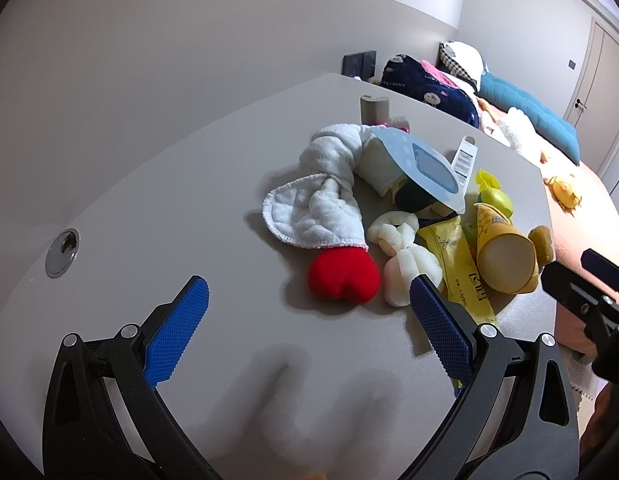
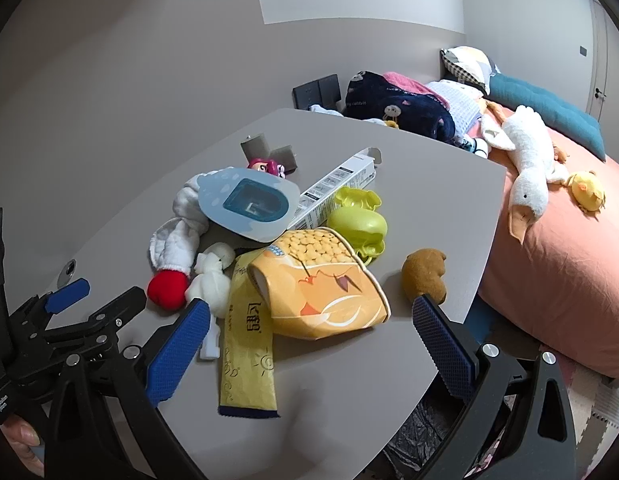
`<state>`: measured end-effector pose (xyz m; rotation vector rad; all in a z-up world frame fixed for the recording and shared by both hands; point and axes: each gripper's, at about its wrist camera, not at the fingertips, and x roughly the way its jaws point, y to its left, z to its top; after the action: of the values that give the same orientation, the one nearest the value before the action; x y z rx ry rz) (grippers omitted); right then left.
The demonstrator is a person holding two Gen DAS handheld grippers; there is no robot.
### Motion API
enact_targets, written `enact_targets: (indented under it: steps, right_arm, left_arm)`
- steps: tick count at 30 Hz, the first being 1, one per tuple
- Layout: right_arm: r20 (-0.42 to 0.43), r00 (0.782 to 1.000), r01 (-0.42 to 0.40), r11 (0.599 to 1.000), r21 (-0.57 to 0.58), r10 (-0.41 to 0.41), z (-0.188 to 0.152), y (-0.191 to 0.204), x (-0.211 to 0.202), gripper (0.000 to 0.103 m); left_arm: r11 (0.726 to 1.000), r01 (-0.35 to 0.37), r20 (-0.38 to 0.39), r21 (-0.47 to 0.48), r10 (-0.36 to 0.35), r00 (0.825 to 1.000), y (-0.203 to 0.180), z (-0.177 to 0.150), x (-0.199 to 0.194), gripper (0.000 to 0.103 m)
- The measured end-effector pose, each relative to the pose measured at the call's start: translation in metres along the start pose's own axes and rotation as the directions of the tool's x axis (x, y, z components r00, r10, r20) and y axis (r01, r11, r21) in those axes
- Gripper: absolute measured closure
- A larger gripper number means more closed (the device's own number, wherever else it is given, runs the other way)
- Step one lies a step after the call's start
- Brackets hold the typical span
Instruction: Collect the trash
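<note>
A heap lies on the grey table (image 1: pixel 181 200). In it are a yellow paper cup (image 2: pixel 321 284) on its side, a flat yellow sachet (image 2: pixel 245 352), a knotted white foam piece (image 2: pixel 209 276), a blue blister card (image 2: pixel 249 204) and a long white carton (image 2: pixel 333 184). My right gripper (image 2: pixel 311 302) is open, its blue pads either side of the cup and a little short of it. My left gripper (image 1: pixel 309 282) is open too, low over the table just short of a red plush ball (image 1: pixel 341 280) and the foam piece (image 1: pixel 397 248). Each view shows the other gripper's black fingers at its edge.
A white rolled towel (image 1: pixel 325 184), a green-yellow plastic toy (image 2: pixel 357 224), a brown plush (image 2: pixel 425 276) and a pink figure (image 2: pixel 265 166) share the table. A cable hole (image 1: pixel 63 252) is at its left. A bed (image 2: pixel 557 272) with a goose plush stands right. Black plastic (image 2: pixel 421 428) lies below the table's edge.
</note>
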<state>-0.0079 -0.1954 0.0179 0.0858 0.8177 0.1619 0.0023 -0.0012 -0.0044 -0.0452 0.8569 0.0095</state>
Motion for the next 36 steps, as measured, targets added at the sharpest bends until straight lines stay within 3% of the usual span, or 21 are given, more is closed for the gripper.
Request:
enact_targets:
  steps: [2, 7, 13, 20, 23, 26, 36]
  right_arm:
    - [0.002, 1.000, 0.002, 1.000, -0.003, -0.002, 0.003, -0.002, 0.001, 0.002]
    - [-0.012, 1.000, 0.010, 0.999, -0.031, -0.011, 0.008, 0.000, 0.012, 0.009]
    - [-0.043, 0.999, 0.006, 0.998, -0.069, -0.009, 0.011, 0.004, 0.031, 0.015]
    - [-0.092, 0.996, -0.003, 0.996, -0.086, -0.005, 0.013, 0.007, 0.053, 0.046]
    - [-0.071, 0.997, -0.025, 0.996, -0.084, 0.019, 0.015, 0.006, 0.050, 0.060]
    - [-0.037, 0.999, -0.027, 0.996, -0.090, 0.024, 0.018, 0.008, 0.042, 0.068]
    - [0.033, 0.996, -0.079, 0.995, -0.060, 0.081, 0.024, 0.004, 0.003, 0.069]
  left_arm:
    - [1.000, -0.009, -0.001, 0.001, 0.009, 1.000, 0.000, 0.000, 0.004, 0.007]
    - [1.000, 0.012, -0.042, 0.003, -0.012, 0.999, -0.002, 0.001, 0.021, 0.023]
    - [1.000, 0.019, -0.066, 0.021, -0.017, 0.998, -0.005, 0.004, 0.037, 0.028]
    - [0.998, 0.062, -0.101, 0.014, -0.061, 0.993, -0.004, 0.004, 0.050, 0.059]
    - [0.998, 0.063, -0.087, 0.019, -0.061, 0.994, -0.005, 0.002, 0.049, 0.059]
    - [0.997, 0.072, -0.082, 0.005, -0.072, 0.994, -0.003, 0.000, 0.047, 0.060]
    - [0.997, 0.077, -0.032, 0.002, -0.077, 0.997, -0.005, -0.002, 0.015, 0.060]
